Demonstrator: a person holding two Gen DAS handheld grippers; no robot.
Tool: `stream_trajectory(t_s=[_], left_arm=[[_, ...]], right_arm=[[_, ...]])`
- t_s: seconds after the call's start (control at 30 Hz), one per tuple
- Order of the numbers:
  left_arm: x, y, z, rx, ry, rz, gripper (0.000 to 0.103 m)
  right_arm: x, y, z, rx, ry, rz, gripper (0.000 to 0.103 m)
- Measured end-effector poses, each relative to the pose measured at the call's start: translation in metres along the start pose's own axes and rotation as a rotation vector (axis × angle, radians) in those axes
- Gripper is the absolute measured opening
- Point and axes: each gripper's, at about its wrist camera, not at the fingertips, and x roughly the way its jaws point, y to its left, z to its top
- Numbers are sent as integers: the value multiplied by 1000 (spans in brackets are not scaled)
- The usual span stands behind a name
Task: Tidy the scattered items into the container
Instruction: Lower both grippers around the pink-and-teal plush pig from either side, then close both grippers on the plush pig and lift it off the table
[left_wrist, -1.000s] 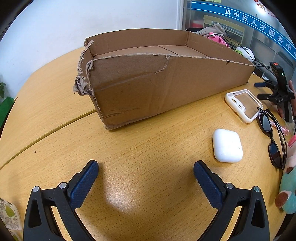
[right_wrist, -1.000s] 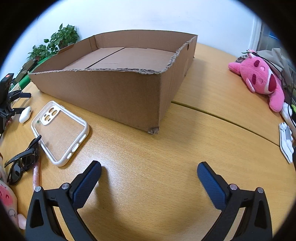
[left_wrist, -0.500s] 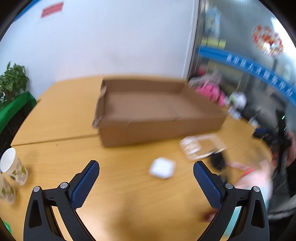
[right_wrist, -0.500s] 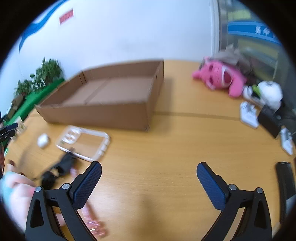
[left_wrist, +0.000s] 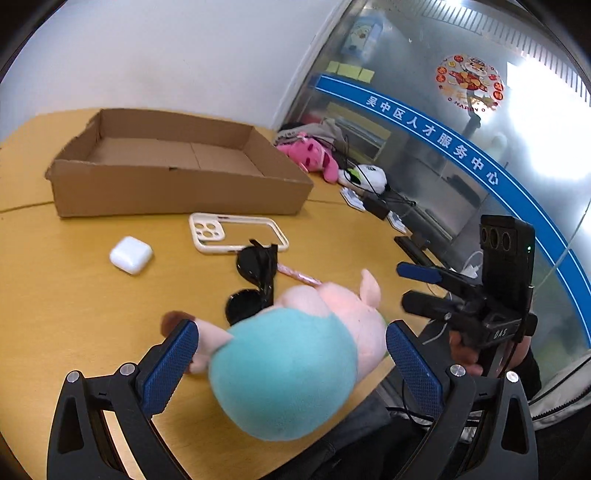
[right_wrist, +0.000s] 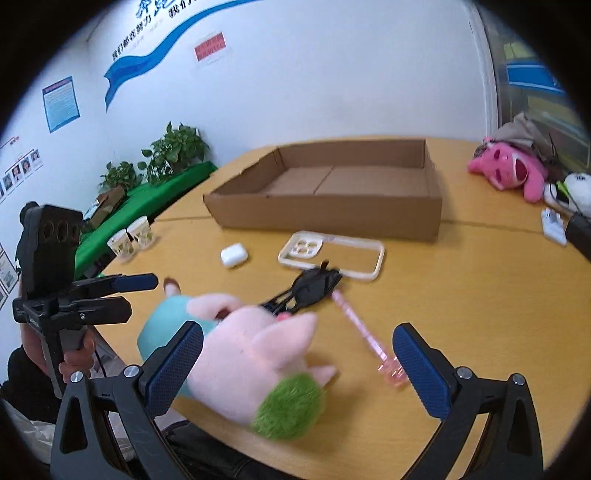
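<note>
Both grippers sit back near the table's near edge, held above the wooden table (left_wrist: 74, 295) w/ nothing in them. Left gripper (left_wrist: 291, 365) has its blue pads spread wide, one either side of the plush pig (left_wrist: 295, 354) as seen from its camera; can't tell if it's level w/ the toy or above it. Right gripper (right_wrist: 299, 365) is spread wide too, framing the same pig (right_wrist: 251, 354) and the pink pen (right_wrist: 364, 341).

The pig lies on its side at the table edge: pink body, teal part toward the left gripper, green fuzzy end toward the right one. Black sunglasses (left_wrist: 255, 280) lie folded just beyond it, touching or nearly touching the plush. The pen runs out from under the glasses toward the right gripper's pad. A clear phone case (right_wrist: 332, 254) w/ cream rim lies flat past the glasses, one corner under them or against them. White earbuds case (left_wrist: 131, 254) sits apart, to the left of the phone case.

Cardboard box (left_wrist: 177, 192) stands farther back, open top, bare inside; none of the loose items are in it. It lies just behind the phone case.

Off to the far right: a pink plush toy (right_wrist: 509, 173) and a white one (left_wrist: 365, 177) among cables. Two paper cups (right_wrist: 131, 238) at the left table edge, potted plants (right_wrist: 177, 151) behind on a green surface. A hand (right_wrist: 75, 354) grips the left gripper's handle.
</note>
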Motion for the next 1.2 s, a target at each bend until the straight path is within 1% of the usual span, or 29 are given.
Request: stream_trajectory(t_s=[0.13, 0.23, 0.33, 0.43, 0.5, 0.6, 0.77, 0.83, 0.9, 1.0, 1.07, 1.2], left_arm=[[14, 1, -3, -8, 39, -8, 103], [21, 3, -8, 2, 65, -14, 103], [31, 4, -14, 10, 94, -6, 103], [40, 6, -24, 0, 113, 21, 103], [40, 2, -27, 16, 108, 41, 103], [44, -1, -29, 32, 124, 66, 103], [48, 16, -26, -38, 138, 25, 103], [49, 21, -23, -52, 140, 4, 101], [49, 27, -17, -70, 129, -15, 97], [56, 39, -1, -83, 125, -6, 97], [64, 50, 11, -95, 125, 0, 97], [70, 61, 30, -78, 100, 1, 100]], right_arm=[[14, 9, -8, 14, 46, 9, 103], [20, 18, -11, -17, 64, -15, 103], [31, 25, -18, -50, 101, -27, 102], [39, 23, -24, -39, 114, 12, 102], [44, 18, -24, -17, 125, 42, 102], [50, 15, -22, -1, 147, 78, 102], [59, 14, -18, 6, 156, 111, 102], [63, 12, -14, 10, 162, 133, 102], [68, 8, -10, 19, 164, 157, 102], [79, 4, 2, 22, 150, 177, 102], [88, 4, 16, -12, 125, 159, 102], [97, 2, 39, -64, 65, 118, 102]])
